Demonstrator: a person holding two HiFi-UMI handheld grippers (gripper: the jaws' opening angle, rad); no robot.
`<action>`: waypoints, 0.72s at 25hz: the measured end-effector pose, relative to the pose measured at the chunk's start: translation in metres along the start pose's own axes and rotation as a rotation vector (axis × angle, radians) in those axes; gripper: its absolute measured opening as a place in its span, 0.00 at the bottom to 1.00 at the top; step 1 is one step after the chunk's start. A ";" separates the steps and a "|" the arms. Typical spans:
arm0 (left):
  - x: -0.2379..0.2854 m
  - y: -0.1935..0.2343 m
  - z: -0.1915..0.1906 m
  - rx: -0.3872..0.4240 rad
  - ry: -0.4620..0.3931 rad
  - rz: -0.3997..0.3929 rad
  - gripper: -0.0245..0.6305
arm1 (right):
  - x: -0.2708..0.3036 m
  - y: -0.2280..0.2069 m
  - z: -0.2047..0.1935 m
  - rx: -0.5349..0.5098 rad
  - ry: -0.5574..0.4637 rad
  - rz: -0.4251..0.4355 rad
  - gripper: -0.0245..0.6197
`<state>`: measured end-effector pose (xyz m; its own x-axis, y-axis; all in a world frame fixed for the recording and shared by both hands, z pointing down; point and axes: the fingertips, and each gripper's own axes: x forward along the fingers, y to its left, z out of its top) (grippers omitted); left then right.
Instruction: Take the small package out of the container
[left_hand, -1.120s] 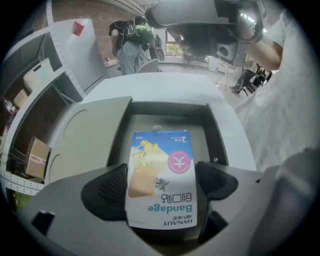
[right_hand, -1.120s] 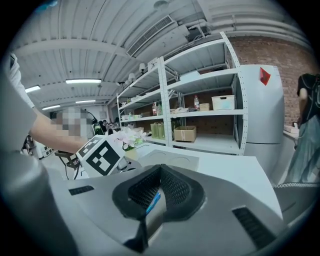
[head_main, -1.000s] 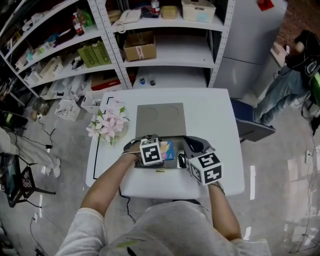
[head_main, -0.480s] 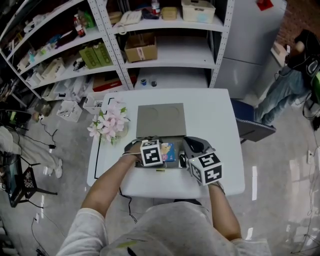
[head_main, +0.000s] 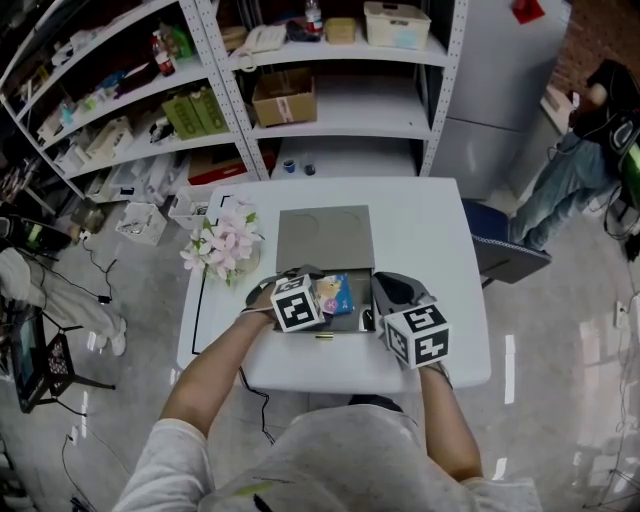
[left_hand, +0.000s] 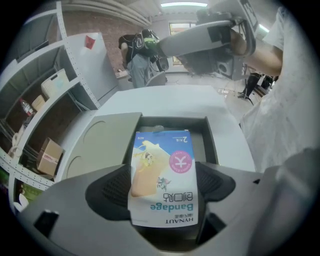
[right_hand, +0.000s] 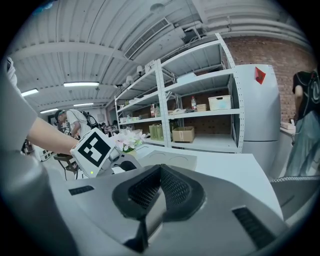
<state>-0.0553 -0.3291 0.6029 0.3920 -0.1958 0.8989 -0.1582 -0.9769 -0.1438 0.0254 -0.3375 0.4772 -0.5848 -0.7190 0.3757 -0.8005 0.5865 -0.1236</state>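
Note:
The small package (left_hand: 162, 175), a blue and white bandage pack, stands between the pads of my left gripper (left_hand: 162, 189), which press on its two sides. It is lifted over the open grey container (left_hand: 172, 121). From the head view the package (head_main: 335, 293) hangs just above the container (head_main: 345, 322) near the table's front edge, with the left gripper (head_main: 320, 296) at its left. My right gripper (head_main: 383, 298) is at the container's right edge. Its pads (right_hand: 177, 190) meet at the tips, so the right gripper (right_hand: 160, 172) is shut.
The container's flat grey lid (head_main: 322, 238) lies on the white table (head_main: 430, 230) behind it. A bunch of pink flowers (head_main: 222, 245) stands at the table's left. Metal shelves (head_main: 330, 90) rise beyond the table, and a person (head_main: 580, 150) stands at the far right.
The left gripper has shifted slightly left and up, and the package now sits a little higher over the container. The right gripper has barely moved.

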 end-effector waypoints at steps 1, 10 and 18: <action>-0.004 0.001 0.002 -0.011 -0.018 0.014 0.66 | -0.001 0.001 0.000 0.000 -0.001 -0.001 0.05; -0.049 0.024 0.020 -0.121 -0.192 0.151 0.66 | -0.008 0.009 0.002 0.004 -0.011 -0.009 0.05; -0.095 0.045 0.024 -0.237 -0.339 0.286 0.65 | -0.013 0.017 0.014 0.008 -0.038 -0.010 0.05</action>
<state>-0.0779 -0.3562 0.5007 0.5691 -0.5081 0.6464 -0.4882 -0.8414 -0.2316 0.0175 -0.3233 0.4572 -0.5810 -0.7386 0.3417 -0.8074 0.5761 -0.1274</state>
